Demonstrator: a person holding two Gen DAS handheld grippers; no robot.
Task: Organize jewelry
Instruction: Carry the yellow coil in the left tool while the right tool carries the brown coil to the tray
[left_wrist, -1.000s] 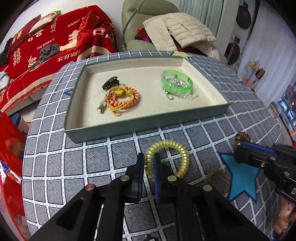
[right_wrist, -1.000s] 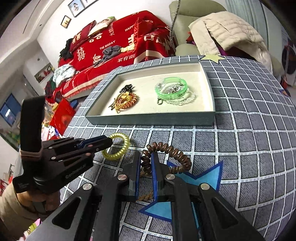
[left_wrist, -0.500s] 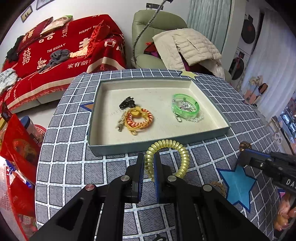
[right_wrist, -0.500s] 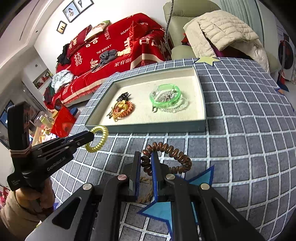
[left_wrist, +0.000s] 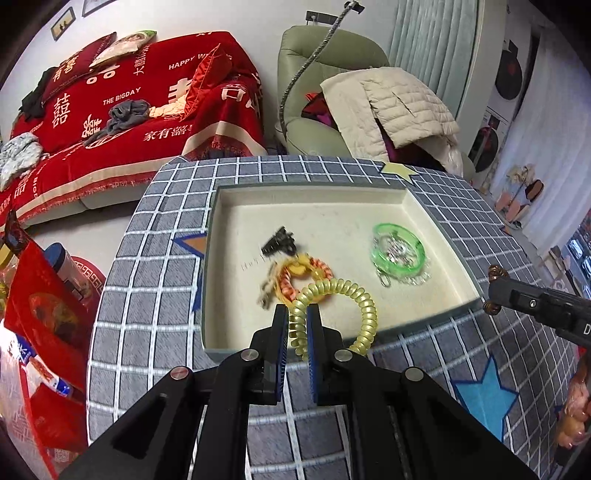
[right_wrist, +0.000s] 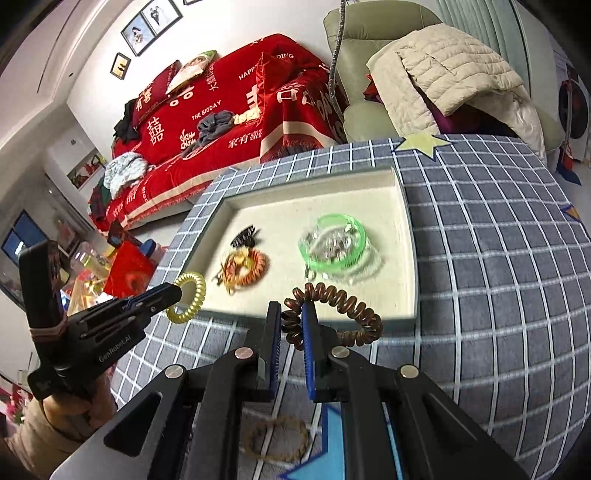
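Both claws point downward at a slant over the near edge of the tray. The left claw is closed tight on a yellow coil, pinching one side of the loop while the rest hangs free in the air above the tray's near wall; in the right wrist view a hand in a tan sleeve grips its handle at the lower left. The right claw is likewise closed tight on a brown coil, the loop swinging out to the right, clear of the surface, which is covered in a grey grid cloth with blue and yellow stars. Below the right claw a braided brown ring lies on the cloth beside a blue star. The tray, grey-green outside and cream inside, sits in the middle of the surface. Inside it, on the left, an orange coil lies tangled with yellow pieces, a black clip touching its far side. On the right a green bangle rests with silvery pieces inside it and a clear beaded strand just beside it. Beyond the surface stand a red sofa and a green armchair draped with a cream jacket.
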